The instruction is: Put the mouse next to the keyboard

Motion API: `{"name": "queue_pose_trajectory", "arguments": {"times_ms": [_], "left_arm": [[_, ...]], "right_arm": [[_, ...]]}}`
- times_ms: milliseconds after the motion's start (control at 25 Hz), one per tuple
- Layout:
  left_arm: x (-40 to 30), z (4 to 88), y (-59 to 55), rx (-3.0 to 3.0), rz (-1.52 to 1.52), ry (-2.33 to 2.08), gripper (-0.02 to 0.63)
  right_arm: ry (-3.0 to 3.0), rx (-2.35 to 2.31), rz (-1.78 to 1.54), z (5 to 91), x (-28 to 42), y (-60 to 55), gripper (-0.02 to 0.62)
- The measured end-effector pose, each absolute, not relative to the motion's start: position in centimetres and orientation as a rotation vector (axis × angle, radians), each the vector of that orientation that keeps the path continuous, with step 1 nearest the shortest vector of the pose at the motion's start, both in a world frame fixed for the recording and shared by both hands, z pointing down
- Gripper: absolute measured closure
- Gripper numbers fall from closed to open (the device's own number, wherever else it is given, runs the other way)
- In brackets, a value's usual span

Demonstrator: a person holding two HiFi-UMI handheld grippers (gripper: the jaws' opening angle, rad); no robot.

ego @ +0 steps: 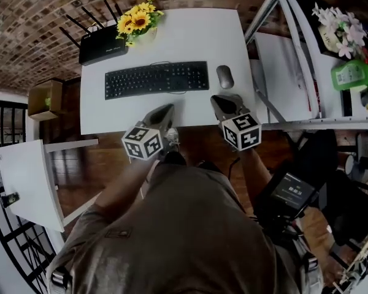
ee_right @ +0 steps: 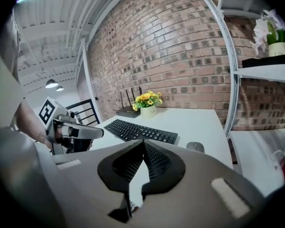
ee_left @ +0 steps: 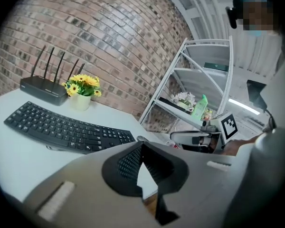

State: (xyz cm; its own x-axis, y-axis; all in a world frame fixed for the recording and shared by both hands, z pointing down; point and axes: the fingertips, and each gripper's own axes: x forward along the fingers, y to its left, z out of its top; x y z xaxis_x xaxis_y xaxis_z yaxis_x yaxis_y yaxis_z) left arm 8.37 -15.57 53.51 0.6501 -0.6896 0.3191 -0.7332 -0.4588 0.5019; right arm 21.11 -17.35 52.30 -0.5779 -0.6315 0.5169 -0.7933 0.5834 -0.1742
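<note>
Worktop [ego: 190, 35]: white, set against a brick wall.

Keyboard [ego: 156, 79]: black, lies across the middle of the worktop, long side facing you.

Mouse [ego: 225, 76]: grey, on the worktop just beside the keyboard's right end. A narrow strip of bare white shows between the two. It sits flat, and nothing touches it.

Back left corner: black router [ego: 102, 45], antennas up. Just to its right is a pot of yellow flowers [ego: 138, 18], behind the keyboard's left half.

Your left hand-held gripper [ego: 170, 108]: held over the near edge of the worktop, in front of the keyboard's right half, pointing at the wall. In its own view the jaws are pressed together at the tips with nothing between them; only bare worktop shows past them.

Your right hand-held gripper [ego: 221, 100]: also over the near edge, directly in front of the mouse but apart from it. Its jaws are pressed together, tips meeting, and they are empty. In the right gripper view the mouse lies off to the right of the jaw tips, beyond them.

The two grippers sit side by side, near each other but not touching.

Right of the worktop: white rack [ego: 294, 48], with a green bottle [ego: 354, 74] on a shelf. Left, on the floor: cardboard box [ego: 45, 98].
</note>
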Motion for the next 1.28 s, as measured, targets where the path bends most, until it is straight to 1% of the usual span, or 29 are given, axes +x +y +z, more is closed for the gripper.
{"name": "queue_pose_trajectory", "arguments": {"times_ms": [200, 560, 1280], "left_arm": [[9.7, 52.5, -10.2, 2.247, 0.075, -1.178, 0.612], [9.2, 49.2, -3.8, 2.255, 0.008, -1.290, 0.612], [8.7, 46.8, -0.8, 2.354, -0.003, -1.169, 0.612]], "right_arm": [[-2.483, 1.074, 0.517, 51.3, 21.6, -11.9, 0.581], [-2.598, 0.995, 0.485, 48.7, 20.6, -5.3, 0.581], [-2.574, 1.081, 0.447, 46.8, 18.2, -0.3, 0.583]]}}
